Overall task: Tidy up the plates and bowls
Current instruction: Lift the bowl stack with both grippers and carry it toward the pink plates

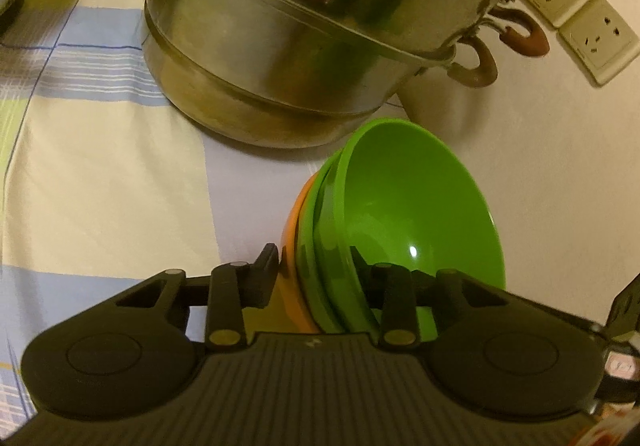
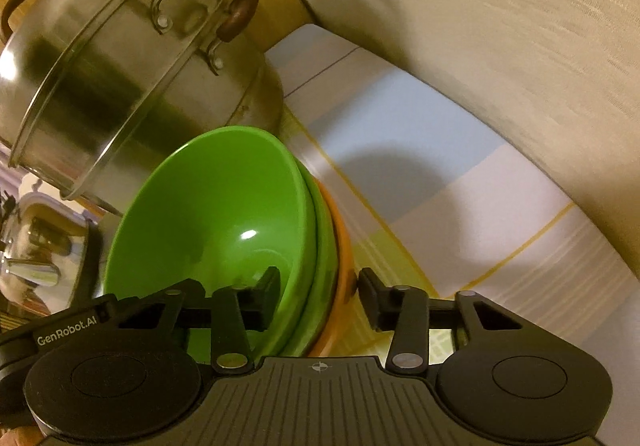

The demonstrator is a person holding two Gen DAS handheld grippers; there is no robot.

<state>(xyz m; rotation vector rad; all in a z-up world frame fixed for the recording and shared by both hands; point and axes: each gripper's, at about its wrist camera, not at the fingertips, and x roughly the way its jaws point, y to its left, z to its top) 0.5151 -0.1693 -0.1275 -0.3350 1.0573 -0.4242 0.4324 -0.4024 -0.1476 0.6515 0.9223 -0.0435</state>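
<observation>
A nested stack of bowls, two green (image 1: pixel 404 206) over an orange one (image 1: pixel 290 238), is held between both grippers above the checked tablecloth. My left gripper (image 1: pixel 316 270) is shut across the stack's rim, one finger inside the top green bowl, one against the orange bowl. In the right wrist view my right gripper (image 2: pixel 318 290) is shut on the opposite rim of the same stack: one finger inside the green bowl (image 2: pixel 224 206), the other outside the orange bowl (image 2: pixel 344 258).
A large steel steamer pot (image 1: pixel 280 46) with brown handles stands close behind the bowls, also in the right wrist view (image 2: pixel 120 66). Wall sockets (image 1: pixel 576 14) sit on the wall at right. A shiny kettle (image 2: pixel 36 254) is at far left. The wall (image 2: pixel 500 46) borders the tablecloth (image 2: pixel 440 186).
</observation>
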